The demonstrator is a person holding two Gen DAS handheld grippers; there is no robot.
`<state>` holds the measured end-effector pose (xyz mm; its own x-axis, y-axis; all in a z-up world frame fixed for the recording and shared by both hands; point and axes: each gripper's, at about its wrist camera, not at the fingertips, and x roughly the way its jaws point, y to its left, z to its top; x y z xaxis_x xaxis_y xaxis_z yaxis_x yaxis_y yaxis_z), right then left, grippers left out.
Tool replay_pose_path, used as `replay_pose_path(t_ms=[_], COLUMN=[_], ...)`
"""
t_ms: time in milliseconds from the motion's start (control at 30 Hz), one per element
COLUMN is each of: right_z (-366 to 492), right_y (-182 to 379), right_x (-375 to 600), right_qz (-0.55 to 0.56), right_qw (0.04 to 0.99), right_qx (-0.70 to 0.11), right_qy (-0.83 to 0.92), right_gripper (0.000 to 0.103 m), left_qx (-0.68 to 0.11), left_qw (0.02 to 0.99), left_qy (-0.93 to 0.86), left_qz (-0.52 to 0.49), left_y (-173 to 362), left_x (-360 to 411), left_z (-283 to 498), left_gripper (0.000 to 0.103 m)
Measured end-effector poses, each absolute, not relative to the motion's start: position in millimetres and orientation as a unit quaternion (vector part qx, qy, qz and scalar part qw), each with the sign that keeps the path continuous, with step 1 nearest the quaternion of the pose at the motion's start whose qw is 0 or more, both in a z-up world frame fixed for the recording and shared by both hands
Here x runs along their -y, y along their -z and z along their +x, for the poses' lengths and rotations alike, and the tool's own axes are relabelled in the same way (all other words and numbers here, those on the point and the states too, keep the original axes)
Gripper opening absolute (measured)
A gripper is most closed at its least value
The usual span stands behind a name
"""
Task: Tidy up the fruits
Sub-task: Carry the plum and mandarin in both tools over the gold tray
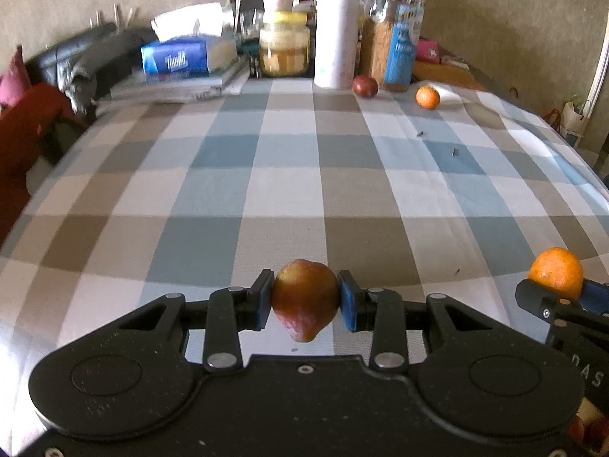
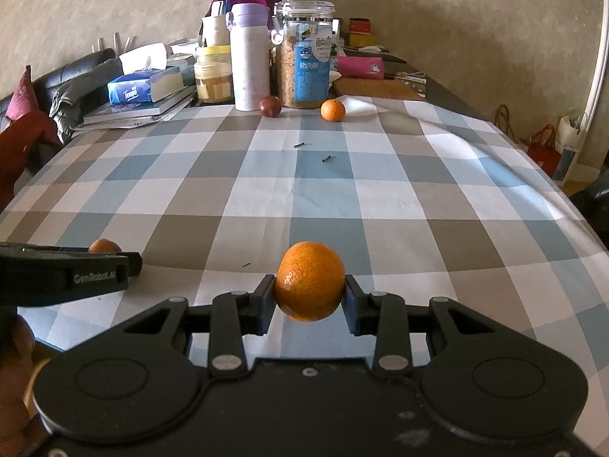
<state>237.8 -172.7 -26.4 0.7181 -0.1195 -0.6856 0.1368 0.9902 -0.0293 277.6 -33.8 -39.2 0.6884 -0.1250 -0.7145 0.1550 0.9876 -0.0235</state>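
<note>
My left gripper (image 1: 305, 299) is shut on a red-yellow pear-shaped fruit (image 1: 304, 299), held above the checked tablecloth (image 1: 304, 175). My right gripper (image 2: 309, 293) is shut on an orange mandarin (image 2: 309, 285); that mandarin (image 1: 556, 272) also shows at the right edge of the left wrist view. In the right wrist view the left gripper's body (image 2: 76, 276) lies at the left, with the top of its fruit (image 2: 104, 245) peeking over it. Far back on the cloth rest a dark red fruit (image 1: 364, 86) (image 2: 270, 106) and a second mandarin (image 1: 427, 97) (image 2: 332, 110).
Along the table's far end stand a white-and-lilac flask (image 2: 249, 57), a glass jar with a blue label (image 2: 306, 57), a yellow-lidded jar (image 2: 213, 74), a tissue pack (image 2: 141, 87) on books. Two small dark specks (image 2: 325, 158) lie on the cloth. A dark sofa (image 1: 76, 61) stands left.
</note>
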Motion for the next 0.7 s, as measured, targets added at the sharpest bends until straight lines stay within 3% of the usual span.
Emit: replay_pose_path(t_ms=[233,700], right_z=[237.6,242.8], right_y=[22.5,21.1], right_x=[180.1,187.6], right_qz=[0.037,0.071], right_qw=[0.929,0.923], right_qx=[-0.362,-0.368], right_qy=[0.075,0.083], right_gripper=[0.036,0.037], left_qx=[-0.335,-0.323], left_qw=[0.938,0.936], left_qy=[0.077,0.084], left_qz=[0.049,0.108], left_y=[29.0,11.1], left_x=[43.5,60.3], left_z=[264.4,244.0], left_gripper=[0.045,0.045])
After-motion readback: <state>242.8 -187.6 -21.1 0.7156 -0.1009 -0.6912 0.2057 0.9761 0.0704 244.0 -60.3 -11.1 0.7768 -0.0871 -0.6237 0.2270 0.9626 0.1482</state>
